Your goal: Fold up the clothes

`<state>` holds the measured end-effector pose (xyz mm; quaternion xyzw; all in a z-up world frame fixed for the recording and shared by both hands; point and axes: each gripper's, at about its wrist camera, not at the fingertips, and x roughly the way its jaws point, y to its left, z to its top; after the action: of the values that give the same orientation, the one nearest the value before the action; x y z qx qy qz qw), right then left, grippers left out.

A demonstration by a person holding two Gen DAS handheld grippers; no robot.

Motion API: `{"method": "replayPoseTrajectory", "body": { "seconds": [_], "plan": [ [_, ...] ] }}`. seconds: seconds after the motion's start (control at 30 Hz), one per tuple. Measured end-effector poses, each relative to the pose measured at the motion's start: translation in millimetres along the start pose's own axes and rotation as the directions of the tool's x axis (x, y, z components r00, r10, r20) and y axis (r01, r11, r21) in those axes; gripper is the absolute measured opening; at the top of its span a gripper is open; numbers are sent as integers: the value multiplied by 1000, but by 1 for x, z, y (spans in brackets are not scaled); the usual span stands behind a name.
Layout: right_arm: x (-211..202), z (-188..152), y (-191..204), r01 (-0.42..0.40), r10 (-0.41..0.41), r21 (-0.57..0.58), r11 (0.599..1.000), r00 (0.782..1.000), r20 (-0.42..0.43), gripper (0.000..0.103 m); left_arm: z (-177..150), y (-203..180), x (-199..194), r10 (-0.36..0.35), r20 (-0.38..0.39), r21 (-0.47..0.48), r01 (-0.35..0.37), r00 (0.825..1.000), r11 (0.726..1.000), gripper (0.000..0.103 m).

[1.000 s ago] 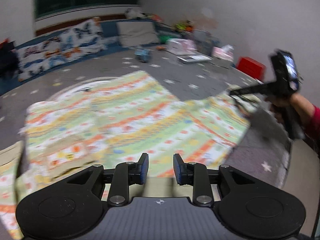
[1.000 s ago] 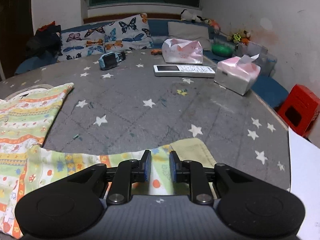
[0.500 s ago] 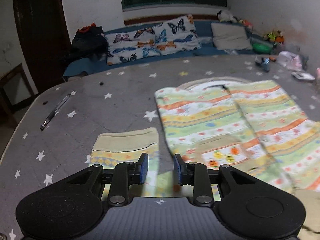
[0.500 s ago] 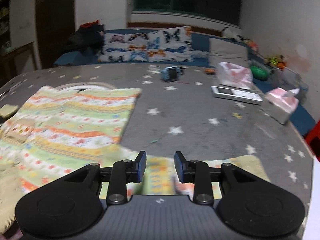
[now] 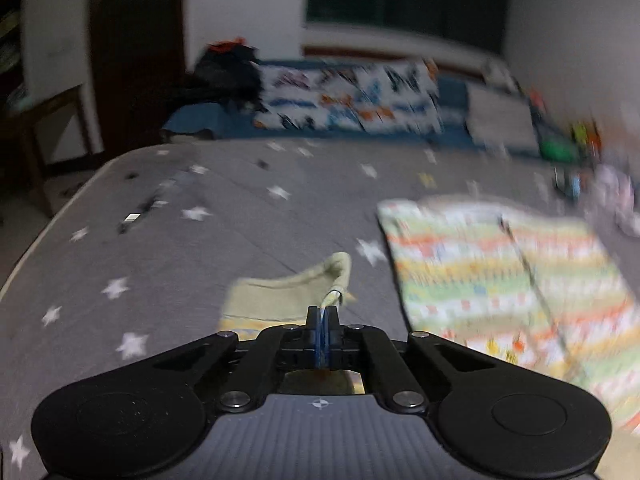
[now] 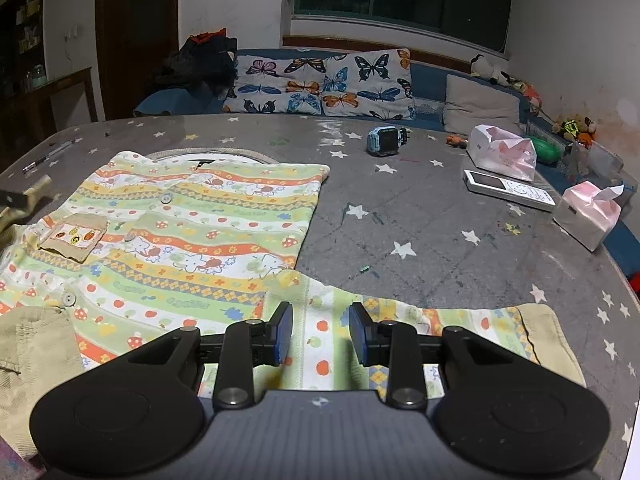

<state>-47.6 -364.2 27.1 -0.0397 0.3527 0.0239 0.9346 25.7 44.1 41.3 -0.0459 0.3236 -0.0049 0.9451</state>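
A child's shirt (image 6: 192, 232) with green, orange and yellow stripes lies flat on the grey star-print table (image 6: 400, 208). It is blurred at the right of the left wrist view (image 5: 500, 280). My left gripper (image 5: 323, 320) is shut on the beige cuff (image 5: 288, 292) of the shirt's left sleeve, and a fold of the cuff rises up to the pads. My right gripper (image 6: 322, 334) stands open over the right sleeve (image 6: 460, 324), near where it joins the body. Cloth shows in the gap, and the pads do not press on it.
A pen (image 5: 140, 216) lies near the table's left edge. A blue watch (image 6: 386, 142), a pink bag (image 6: 502, 152), a white remote (image 6: 508, 190) and a tissue box (image 6: 588, 216) sit at the back right. Butterfly cushions (image 6: 320, 84) line a bench behind. Beige cloth (image 6: 32, 360) lies at the front left.
My left gripper swung left to the left sleeve and shut on its cuff. My right gripper opened wider and moved from the right cuff along the sleeve toward the body.
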Motion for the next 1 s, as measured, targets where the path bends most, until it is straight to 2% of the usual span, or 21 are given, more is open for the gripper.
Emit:
{"method": "replayPoseTrajectory", "body": {
  "seconds": [0.1, 0.23, 0.37, 0.47, 0.5, 0.6, 0.63, 0.67, 0.73, 0.87, 1.0],
  "plan": [
    [-3, 0, 0, 0, 0, 2, 1000, 1000, 3, 31, -1, 29, -31, 14, 52, -95, -9, 999, 995, 1],
    [-4, -1, 1, 1, -1, -4, 1000, 1000, 2, 31, -16, 60, -61, 81, 65, -146, -71, 995, 987, 1],
    [-3, -4, 6, -3, 3, -17, 1000, 1000, -7, 31, -38, 85, -66, 181, 8, -166, -177, 983, 970, 2],
    [-1, -6, 9, -5, 5, -21, 1000, 1000, -19, 31, -56, 95, -58, 216, -68, -187, -225, 974, 956, 2],
    [-1, -6, 10, -7, 6, -24, 1000, 1000, -21, 31, -62, 99, -55, 225, -94, -194, -240, 970, 951, 6],
    [-3, -4, 13, -7, 6, -39, 999, 1000, -18, 32, -65, 105, -59, 249, -104, -210, -266, 963, 941, 8],
    [-4, -4, 13, -5, 4, -44, 999, 1000, -15, 36, -63, 105, -62, 258, -97, -214, -273, 961, 938, 8],
    [-5, -3, 13, -3, 2, -48, 999, 1000, -12, 40, -60, 103, -66, 260, -83, -219, -272, 962, 937, 8],
    [-6, -3, 13, 4, -5, -50, 999, 1000, -10, 40, -54, 98, -72, 248, -53, -220, -254, 967, 942, 8],
    [-1, -6, 14, 2, -2, -35, 999, 1000, -23, 40, -40, 78, -60, 144, -40, -185, -149, 989, 971, 8],
    [1, -10, 15, -2, 1, -25, 1000, 999, -32, 40, -30, 58, -32, 63, -57, -149, -71, 996, 986, 8]
  ]
}}
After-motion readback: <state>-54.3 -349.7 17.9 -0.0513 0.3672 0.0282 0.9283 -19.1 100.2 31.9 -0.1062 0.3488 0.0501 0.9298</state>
